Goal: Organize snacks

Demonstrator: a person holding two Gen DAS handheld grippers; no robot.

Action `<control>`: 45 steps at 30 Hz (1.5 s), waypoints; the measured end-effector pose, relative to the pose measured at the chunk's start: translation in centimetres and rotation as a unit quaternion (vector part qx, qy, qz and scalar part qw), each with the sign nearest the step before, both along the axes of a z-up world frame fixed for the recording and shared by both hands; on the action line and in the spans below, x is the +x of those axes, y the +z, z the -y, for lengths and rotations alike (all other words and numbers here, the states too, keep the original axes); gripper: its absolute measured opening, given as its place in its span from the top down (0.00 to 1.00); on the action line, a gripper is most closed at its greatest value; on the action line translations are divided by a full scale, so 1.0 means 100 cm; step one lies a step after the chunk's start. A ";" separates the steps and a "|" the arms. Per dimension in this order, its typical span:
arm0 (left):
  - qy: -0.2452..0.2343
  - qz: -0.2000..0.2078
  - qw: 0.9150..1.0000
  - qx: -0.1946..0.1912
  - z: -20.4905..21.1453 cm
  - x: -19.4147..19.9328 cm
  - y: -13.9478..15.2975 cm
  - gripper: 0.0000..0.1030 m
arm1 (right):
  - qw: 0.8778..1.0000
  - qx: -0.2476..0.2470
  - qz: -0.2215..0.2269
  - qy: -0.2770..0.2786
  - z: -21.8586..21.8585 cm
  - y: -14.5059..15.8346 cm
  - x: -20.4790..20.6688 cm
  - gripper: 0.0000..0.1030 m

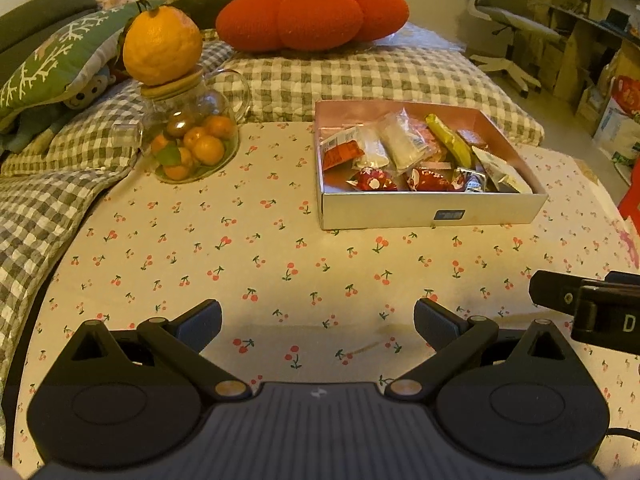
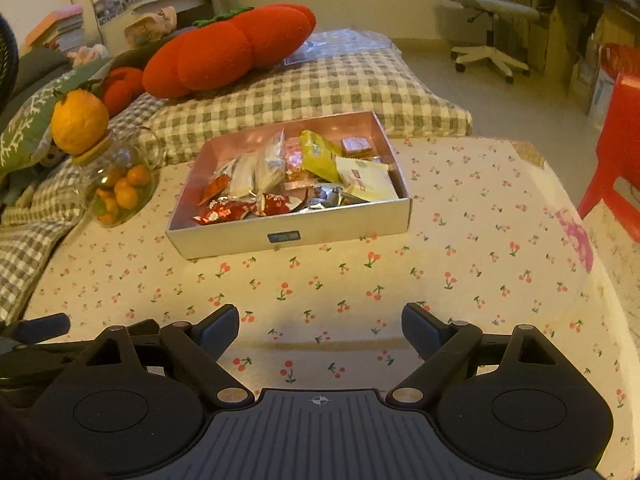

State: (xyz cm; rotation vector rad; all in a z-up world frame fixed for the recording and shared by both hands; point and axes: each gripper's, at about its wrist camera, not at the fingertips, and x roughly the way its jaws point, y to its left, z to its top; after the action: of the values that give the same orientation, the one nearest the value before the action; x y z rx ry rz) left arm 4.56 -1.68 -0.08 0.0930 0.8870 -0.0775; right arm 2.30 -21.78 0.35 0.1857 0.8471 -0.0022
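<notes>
The wrapped snacks [image 2: 288,184] lie piled in an open white box [image 2: 296,236] on a desk [image 2: 460,280] covered in cherry-print cloth, ahead of both tools. Left of the box a glass jar [image 1: 192,136] of small oranges carries a large citrus fruit [image 1: 162,44]. Behind, a checked quilt [image 1: 360,76] holds a red plush cushion [image 1: 312,16]; an office chair [image 2: 488,12] stands beyond. The left tool [image 1: 318,324] and right tool [image 2: 320,330] are both released, jaws wide, grasping nothing.

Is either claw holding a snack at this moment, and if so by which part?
Nothing is held. The left claw and right claw both stand open over bare tablecloth, short of the snack box.
</notes>
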 end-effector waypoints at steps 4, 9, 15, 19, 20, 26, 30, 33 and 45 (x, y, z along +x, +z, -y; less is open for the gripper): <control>0.006 -0.003 1.000 0.001 0.001 0.000 0.000 0.00 | 1.000 0.000 -0.007 0.003 -0.002 -0.003 0.002 0.12; 0.010 0.003 1.000 0.003 0.002 -0.002 0.003 0.00 | 1.000 -0.007 -0.006 0.005 -0.004 -0.003 0.001 0.12; 0.013 0.012 1.000 0.005 0.002 -0.004 0.005 0.00 | 1.000 -0.006 -0.007 0.002 -0.003 -0.002 0.001 0.12; 0.014 0.013 1.000 0.006 0.002 -0.003 0.005 0.00 | 1.000 -0.005 -0.009 0.001 -0.002 -0.003 0.002 0.12; 0.014 0.012 1.000 0.007 0.002 -0.003 0.005 0.00 | 1.000 -0.005 -0.009 0.001 -0.002 -0.003 0.002 0.12; 0.015 0.013 1.000 0.007 0.002 -0.003 0.005 0.00 | 1.000 -0.005 -0.011 0.001 -0.002 -0.004 0.002 0.12; 0.014 0.012 1.000 0.006 0.002 -0.003 0.005 0.00 | 1.000 -0.005 -0.012 0.001 -0.003 -0.004 0.002 0.12; 0.014 0.011 1.000 0.005 0.001 -0.003 0.005 0.00 | 1.000 -0.005 -0.012 0.001 -0.003 -0.004 0.002 0.12; 0.014 0.010 1.000 0.005 0.001 -0.004 0.004 0.00 | 1.000 -0.005 -0.013 0.001 -0.003 -0.004 0.003 0.12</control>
State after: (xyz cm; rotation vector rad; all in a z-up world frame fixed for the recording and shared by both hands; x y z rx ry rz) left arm 4.15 -1.82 0.36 0.0894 0.8694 -0.0459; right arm 2.55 -21.49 -0.10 0.1755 0.8732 -0.0065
